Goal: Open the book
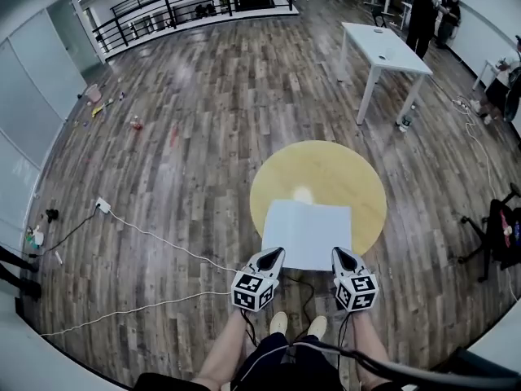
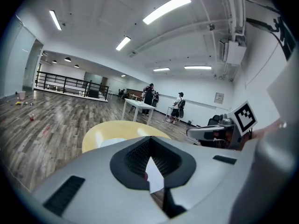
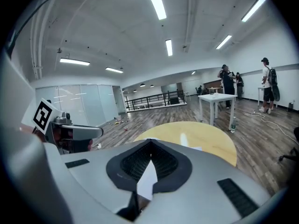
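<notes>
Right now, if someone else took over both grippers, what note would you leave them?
Left gripper: jaws together at the near edge of the book. White paper shows in the gap, but a grip isn't certain.
Right gripper: the same, further right along that edge.
Book: flat on the round yellow table, nothing lifted.
Done: both grippers are at the book.
Left: lift the cover. Whether the book is already open can't be told.
</notes>
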{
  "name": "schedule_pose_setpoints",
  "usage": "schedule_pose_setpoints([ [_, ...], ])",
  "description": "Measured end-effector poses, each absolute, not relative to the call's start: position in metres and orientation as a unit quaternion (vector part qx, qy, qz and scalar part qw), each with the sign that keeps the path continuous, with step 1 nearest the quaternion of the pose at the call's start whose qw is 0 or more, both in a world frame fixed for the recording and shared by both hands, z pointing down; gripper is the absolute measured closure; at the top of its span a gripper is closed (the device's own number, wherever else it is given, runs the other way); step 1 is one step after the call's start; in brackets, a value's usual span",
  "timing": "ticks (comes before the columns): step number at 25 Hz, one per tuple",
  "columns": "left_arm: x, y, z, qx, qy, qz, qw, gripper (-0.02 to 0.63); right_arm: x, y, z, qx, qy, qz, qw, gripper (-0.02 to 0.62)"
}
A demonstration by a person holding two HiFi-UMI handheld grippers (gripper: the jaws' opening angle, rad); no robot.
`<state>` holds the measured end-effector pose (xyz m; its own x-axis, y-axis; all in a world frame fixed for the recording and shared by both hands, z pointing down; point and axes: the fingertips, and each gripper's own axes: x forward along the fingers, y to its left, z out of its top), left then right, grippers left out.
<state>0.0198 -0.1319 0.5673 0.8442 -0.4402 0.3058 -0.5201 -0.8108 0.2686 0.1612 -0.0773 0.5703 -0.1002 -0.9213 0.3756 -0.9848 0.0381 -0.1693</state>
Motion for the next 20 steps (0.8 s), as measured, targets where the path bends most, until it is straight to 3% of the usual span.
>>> schedule_pose_setpoints([
  [7,0.07,-0.123,0.527,0.96,-0.219,0.103,0.139,0.607,0.216,-0.053,0.529,0.709,-0.684,0.165,0.049,0.592],
  [20,0.109,-0.115,0.473,0.969,-0.215,0.07,0.1,0.607,0.252,-0.038,0.471,0.722,-0.683,0.107,0.017,0.592],
])
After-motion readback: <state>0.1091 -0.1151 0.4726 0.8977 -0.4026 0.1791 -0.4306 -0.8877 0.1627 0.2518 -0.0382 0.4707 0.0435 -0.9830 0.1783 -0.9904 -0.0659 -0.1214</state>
